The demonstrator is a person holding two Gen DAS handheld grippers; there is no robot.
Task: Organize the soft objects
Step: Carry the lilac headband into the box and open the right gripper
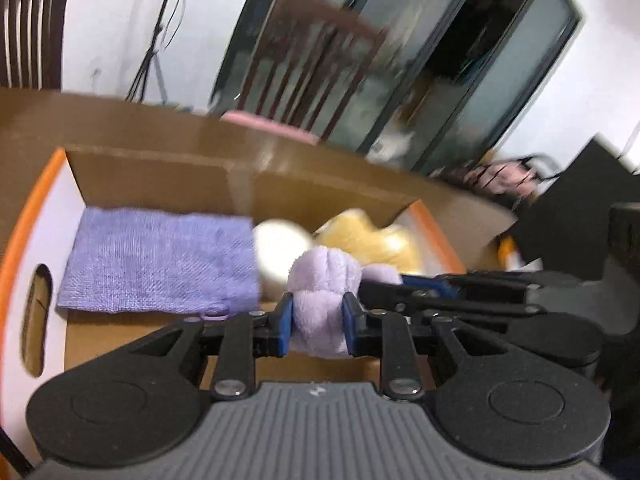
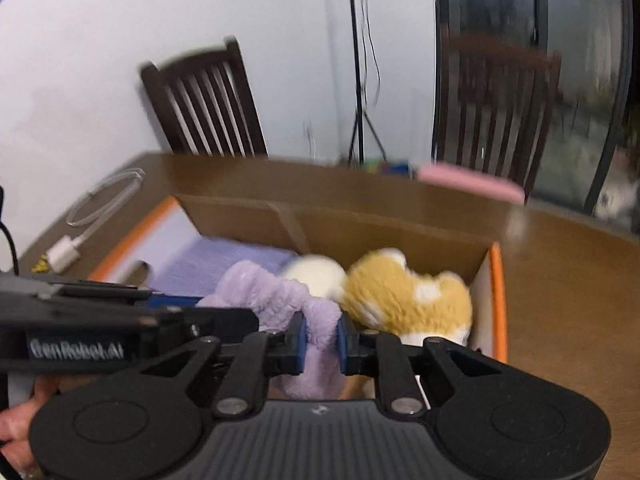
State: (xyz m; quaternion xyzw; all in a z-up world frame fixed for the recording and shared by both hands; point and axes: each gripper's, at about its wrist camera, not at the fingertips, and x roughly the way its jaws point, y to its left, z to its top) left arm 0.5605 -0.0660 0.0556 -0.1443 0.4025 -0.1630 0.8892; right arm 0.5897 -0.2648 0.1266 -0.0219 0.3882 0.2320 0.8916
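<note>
Both grippers pinch the same lilac plush piece, 1 at each end, above an open cardboard box.

In the left wrist view, the left gripper (image 1: 316,326) sits at lower centre, its 2 blue pads pressed into a bunched lobe of the lilac plush (image 1: 324,292), which bulges above and below them. The right gripper (image 1: 424,286) reaches in from the right edge of the frame, just beside that lobe, on the plush's far end.

In the right wrist view, the right gripper (image 2: 322,338) is also at lower centre, squeezing a narrow strip of the lilac plush (image 2: 272,296) between its pads; the rest of the fabric spreads up and to the left, where the left gripper (image 2: 176,304) comes in from the left edge. A hand (image 2: 16,424) shows at the lower left corner.

Behind the plush, inside the cardboard box (image 1: 304,184), a folded purple cloth (image 1: 160,260) lies flat in the left part. A cream round soft item (image 1: 276,248) sits mid-box, touching a tan and white plush toy (image 2: 408,296) in the right part. The box stands on the brown counter (image 2: 568,312). A white cable (image 2: 92,216) lies on the counter at the left of the right wrist frame, and a pink flat object (image 2: 472,184) lies past the box.
</note>
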